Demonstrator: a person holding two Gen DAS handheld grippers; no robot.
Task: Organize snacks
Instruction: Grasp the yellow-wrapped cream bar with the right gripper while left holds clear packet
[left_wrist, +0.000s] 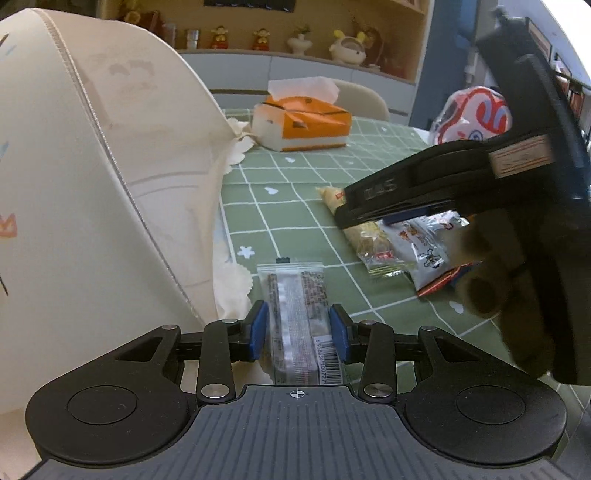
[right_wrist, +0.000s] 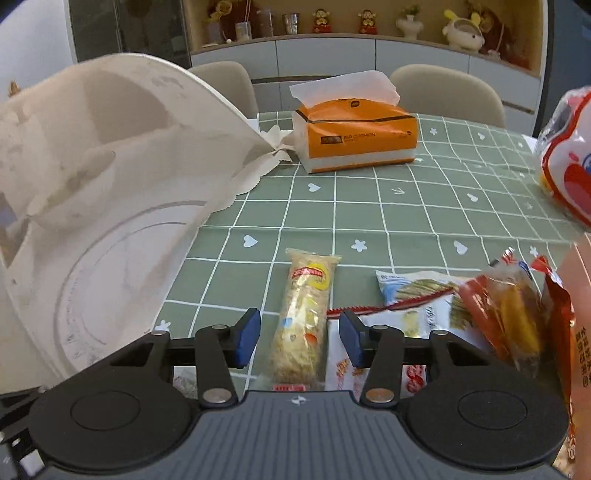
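Note:
In the left wrist view my left gripper (left_wrist: 297, 330) is shut on a clear-wrapped dark snack bar (left_wrist: 295, 291), its blue pads pressing both sides, just beside a large white fabric basket (left_wrist: 92, 177). My right gripper (left_wrist: 354, 208) reaches in from the right over a snack pile. In the right wrist view the right gripper (right_wrist: 298, 328) straddles a yellow puffed-rice bar (right_wrist: 308, 295) that lies on the green checked tablecloth (right_wrist: 406, 206). Small gaps show between its pads and the wrapper, so it stands open. The basket (right_wrist: 110, 221) lies tipped with its mouth facing the camera.
Several more snack packets (right_wrist: 424, 306) lie heaped to the right of the rice bar, with orange-wrapped cakes (right_wrist: 509, 314) beyond. An orange tissue box (right_wrist: 356, 144) stands at the back, a red-and-white bag (right_wrist: 569, 173) at the right edge. Two chairs stand behind the table.

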